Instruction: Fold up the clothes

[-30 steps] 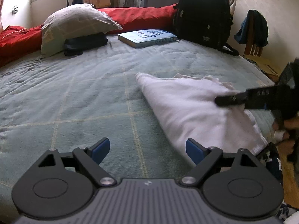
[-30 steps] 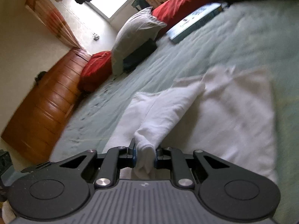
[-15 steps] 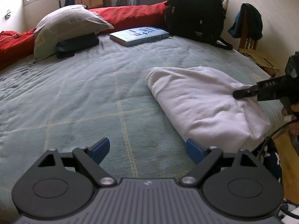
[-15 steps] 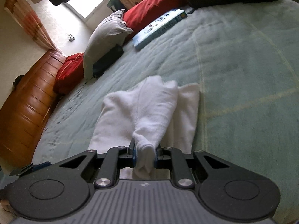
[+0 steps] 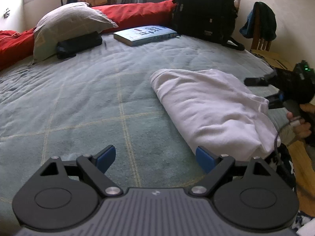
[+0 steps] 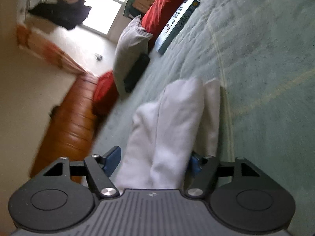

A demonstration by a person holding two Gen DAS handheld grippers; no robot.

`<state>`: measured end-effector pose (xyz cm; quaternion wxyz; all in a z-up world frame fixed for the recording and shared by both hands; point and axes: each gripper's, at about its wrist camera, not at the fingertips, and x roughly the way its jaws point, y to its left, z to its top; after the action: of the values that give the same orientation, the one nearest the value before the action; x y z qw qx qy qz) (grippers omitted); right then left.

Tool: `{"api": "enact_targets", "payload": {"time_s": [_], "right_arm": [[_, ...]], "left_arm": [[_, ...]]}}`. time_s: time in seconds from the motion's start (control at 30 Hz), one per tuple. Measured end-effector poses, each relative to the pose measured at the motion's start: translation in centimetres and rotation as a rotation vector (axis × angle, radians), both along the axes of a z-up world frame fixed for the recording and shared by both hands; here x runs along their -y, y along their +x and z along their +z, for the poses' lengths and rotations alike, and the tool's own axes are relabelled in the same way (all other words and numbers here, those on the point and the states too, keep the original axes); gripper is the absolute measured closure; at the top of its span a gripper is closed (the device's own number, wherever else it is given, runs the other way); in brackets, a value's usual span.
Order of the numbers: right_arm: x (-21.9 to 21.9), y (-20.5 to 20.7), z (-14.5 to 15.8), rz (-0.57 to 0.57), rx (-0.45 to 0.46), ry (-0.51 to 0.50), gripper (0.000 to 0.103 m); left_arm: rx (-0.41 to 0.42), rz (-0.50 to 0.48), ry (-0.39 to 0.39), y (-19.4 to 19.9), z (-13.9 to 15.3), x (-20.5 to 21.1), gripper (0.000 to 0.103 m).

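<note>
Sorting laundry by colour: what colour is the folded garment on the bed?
White garment, clearest in the left wrist view.

Soft daylight from the blown-out window (image 6: 102, 13); right view motion-blurred, both fisheye-bent with dark corners.

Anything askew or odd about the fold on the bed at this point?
Slightly. The white garment is folded into a lumpy bundle lying at a slant across the bedspread's grid lines, its edges uneven. The right gripper has just been opening, with cloth between its pads. The left gripper is open and empty.
</note>
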<state>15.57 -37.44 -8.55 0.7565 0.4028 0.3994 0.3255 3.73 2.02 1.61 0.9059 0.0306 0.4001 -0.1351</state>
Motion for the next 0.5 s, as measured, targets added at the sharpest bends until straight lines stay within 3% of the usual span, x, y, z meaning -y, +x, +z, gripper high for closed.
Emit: {"api": "enact_targets", "payload": {"time_s": [0.13,0.2,0.23,0.27,0.4,0.5], "right_arm": [[-0.1,2.0,-1.1,-0.023,0.002,0.058,0.031],[-0.5,2.4,-0.8,-0.041,0.026,0.028,0.049],[-0.8,2.4,-0.3,-0.046,0.048,-0.016,0.073],[-1.1,2.2,0.3,-0.047,0.074,-0.052,0.087],[-2.7,0.7,3.7,-0.045,0.248,-0.272,0.087],[-3.7,0.6,4.2,-0.050,0.238,-0.424,0.077]], "left_arm": [[-0.010,-0.006,-0.004,0.2,-0.1,0.2,0.015],[-0.015,0.000,-0.003,0.4,-0.1,0.1,0.015],[-0.017,0.003,-0.001,0.5,-0.2,0.1,0.015],[-0.018,0.006,0.000,0.5,-0.2,0.1,0.015],[-0.028,0.003,0.003,0.9,-0.4,0.2,0.015],[-0.035,-0.005,0.012,1.1,-0.7,0.5,0.015]]}}
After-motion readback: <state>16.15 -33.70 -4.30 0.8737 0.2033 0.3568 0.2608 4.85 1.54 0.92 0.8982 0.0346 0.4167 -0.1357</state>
